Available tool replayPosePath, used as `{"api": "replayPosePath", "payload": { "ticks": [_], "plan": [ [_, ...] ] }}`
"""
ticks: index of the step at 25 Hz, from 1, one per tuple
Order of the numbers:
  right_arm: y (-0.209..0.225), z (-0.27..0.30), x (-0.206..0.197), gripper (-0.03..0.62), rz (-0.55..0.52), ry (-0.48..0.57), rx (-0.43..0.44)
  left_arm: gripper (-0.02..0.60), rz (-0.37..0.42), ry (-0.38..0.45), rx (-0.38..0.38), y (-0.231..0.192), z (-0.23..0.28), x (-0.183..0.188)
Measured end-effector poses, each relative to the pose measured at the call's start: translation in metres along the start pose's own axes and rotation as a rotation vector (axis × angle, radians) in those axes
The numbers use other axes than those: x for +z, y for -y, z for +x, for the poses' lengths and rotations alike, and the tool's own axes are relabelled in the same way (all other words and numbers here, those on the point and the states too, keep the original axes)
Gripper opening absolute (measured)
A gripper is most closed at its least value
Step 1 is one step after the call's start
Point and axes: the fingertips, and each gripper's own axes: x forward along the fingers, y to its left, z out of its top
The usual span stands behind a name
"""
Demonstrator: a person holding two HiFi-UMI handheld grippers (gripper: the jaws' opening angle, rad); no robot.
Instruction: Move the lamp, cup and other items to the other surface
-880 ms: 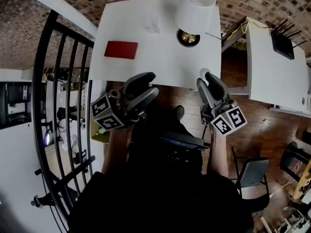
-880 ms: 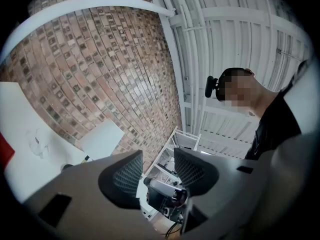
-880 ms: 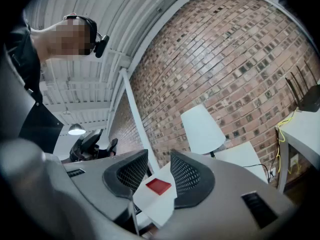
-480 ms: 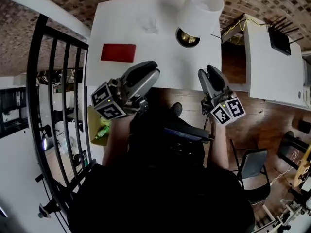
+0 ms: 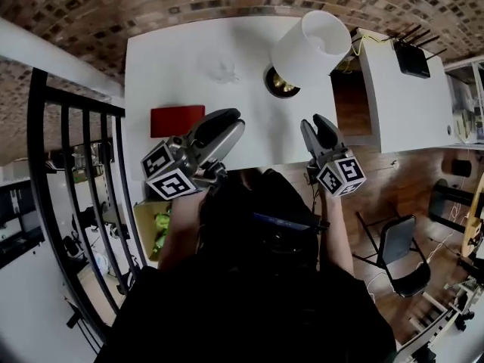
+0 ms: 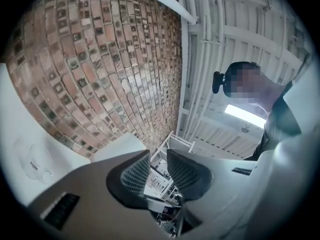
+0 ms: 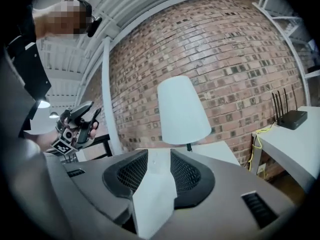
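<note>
A lamp with a white shade (image 5: pixel 311 42) and a dark round base (image 5: pixel 280 83) stands on the white table (image 5: pixel 166 59). A clear glass cup (image 5: pixel 223 70) sits to its left, and a flat red item (image 5: pixel 176 120) lies near the table's front left. My left gripper (image 5: pixel 225 124) hovers open just right of the red item, tilted up at the brick wall (image 6: pixel 157 156). My right gripper (image 5: pixel 316 125) is open over the table's near edge, below the lamp base. It faces the lamp (image 7: pixel 182 111) with nothing between its jaws (image 7: pixel 159 156).
A second white surface (image 5: pixel 393 112) stands to the right across a gap, with a black router (image 5: pixel 414 57) and a yellow cable on it. A black railing (image 5: pixel 76 172) runs along the left. A chair (image 5: pixel 401 255) stands on the wood floor at the right.
Both grippers have come forward from in front of the table to over its near edge. The left one now sits beside the red item, the right one nearer the lamp base.
</note>
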Motion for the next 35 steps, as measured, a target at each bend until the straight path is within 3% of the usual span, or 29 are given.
{"api": "replayPosePath", "payload": {
  "ticks": [3,6,13,20,29,32,35],
  "plan": [
    [0.013,0.007,-0.007,0.16,0.0,-0.005,-0.047,0.108,0.007,-0.048,0.025,-0.014,0.004,0.0],
    [0.022,0.015,-0.011,0.16,-0.014,-0.007,-0.065,0.149,0.006,-0.073,0.041,-0.022,0.008,0.0],
    [0.053,0.062,-0.025,0.167,-0.074,-0.033,-0.033,0.164,0.012,-0.064,0.092,-0.039,0.012,0.006],
    [0.099,0.11,-0.036,0.186,-0.138,-0.058,0.004,0.164,0.025,-0.041,0.19,-0.053,0.033,0.018],
    [0.12,0.159,-0.017,0.18,-0.216,0.07,0.11,0.164,0.035,-0.024,0.315,-0.075,0.061,0.017],
    [0.12,0.169,-0.013,0.161,-0.218,0.109,0.146,0.164,0.037,-0.025,0.351,-0.078,0.068,0.017],
    [0.122,0.18,-0.004,0.097,-0.22,0.171,0.167,0.164,0.063,-0.028,0.37,-0.081,0.068,0.02]
  ]
}}
